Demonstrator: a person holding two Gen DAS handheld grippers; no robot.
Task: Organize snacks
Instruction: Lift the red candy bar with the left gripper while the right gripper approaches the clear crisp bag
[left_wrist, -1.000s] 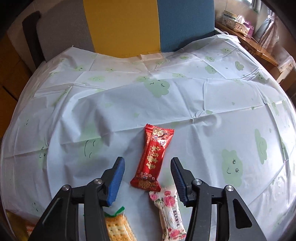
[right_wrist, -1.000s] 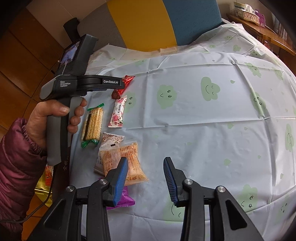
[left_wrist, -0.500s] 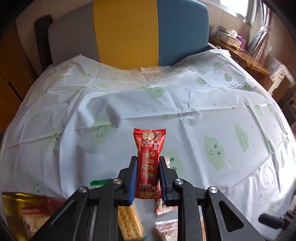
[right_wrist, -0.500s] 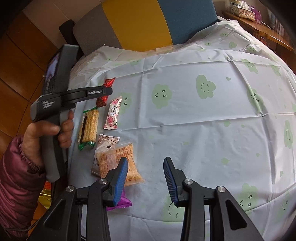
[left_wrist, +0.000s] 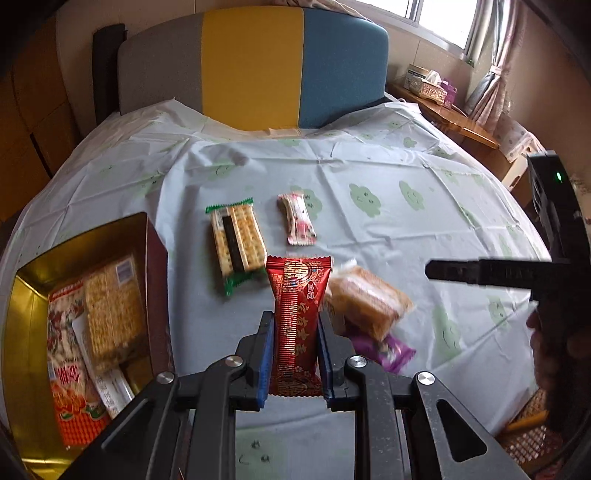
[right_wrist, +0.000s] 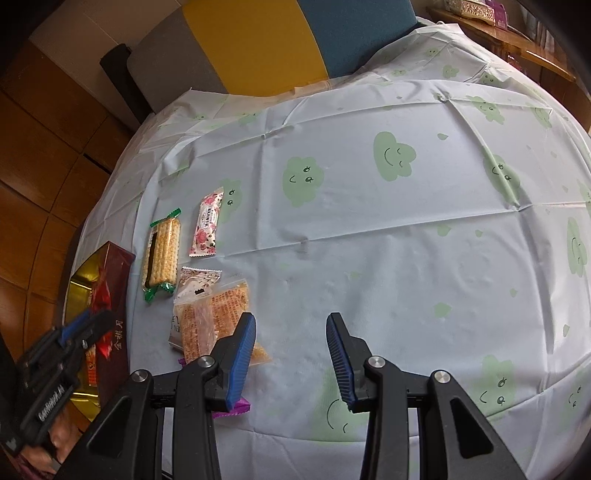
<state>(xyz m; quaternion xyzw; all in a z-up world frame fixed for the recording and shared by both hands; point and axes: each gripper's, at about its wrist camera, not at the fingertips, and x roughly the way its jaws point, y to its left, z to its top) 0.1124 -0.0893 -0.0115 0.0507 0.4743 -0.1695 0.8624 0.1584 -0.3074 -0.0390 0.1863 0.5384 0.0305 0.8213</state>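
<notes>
Left wrist view: left gripper (left_wrist: 295, 363), angled down, clamps the red snack (left_wrist: 297, 317) upright above the tablecloth (left_wrist: 388, 236)

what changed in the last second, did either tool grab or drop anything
The left tool closed on the red snack packet, lifted it off the tablecloth and carried it toward the gold-lined box at the left. The right tool stayed open and empty above the cloth. The cracker pack, pink floral packet and orange pack lie where they were.

purple packet (left_wrist: 384, 350) half hidden under blurred orange snack bag (left_wrist: 365, 299).
</notes>
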